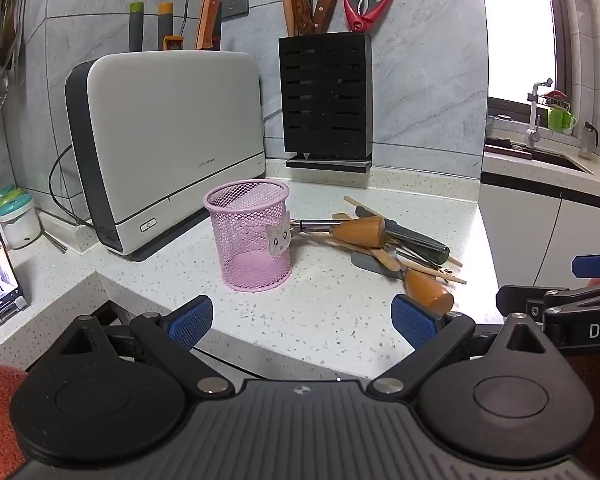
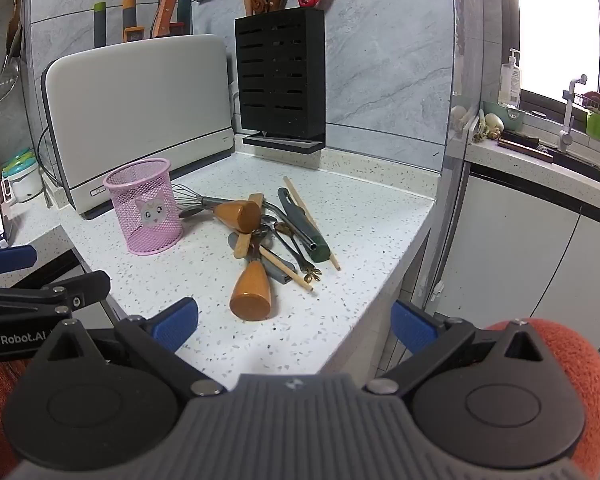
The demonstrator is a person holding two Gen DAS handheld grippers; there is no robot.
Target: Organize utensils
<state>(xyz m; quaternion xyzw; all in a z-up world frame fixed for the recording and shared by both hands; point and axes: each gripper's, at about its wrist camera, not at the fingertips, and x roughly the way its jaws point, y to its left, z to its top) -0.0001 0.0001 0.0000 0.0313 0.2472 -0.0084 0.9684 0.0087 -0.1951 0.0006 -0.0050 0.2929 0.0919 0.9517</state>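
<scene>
A pink mesh cup (image 2: 143, 213) stands upright and empty on a speckled kitchen counter (image 2: 204, 292), a heap of utensils (image 2: 268, 236) just beside it, as the left gripper (image 1: 302, 322) and right gripper (image 2: 294, 322) hover spread wide, holding nothing.

left tongs (image 1: 302, 322): jaws wide apart, empty, tilted down | right tongs (image 2: 294, 326): jaws wide apart, empty, tilted down

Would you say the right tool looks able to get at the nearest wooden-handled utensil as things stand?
Probably yes. The right tool is open and empty, and the wooden-handled utensil lies just ahead, its thick end toward it, with only bare counter between. Its far end sits tangled in the pile.
</scene>
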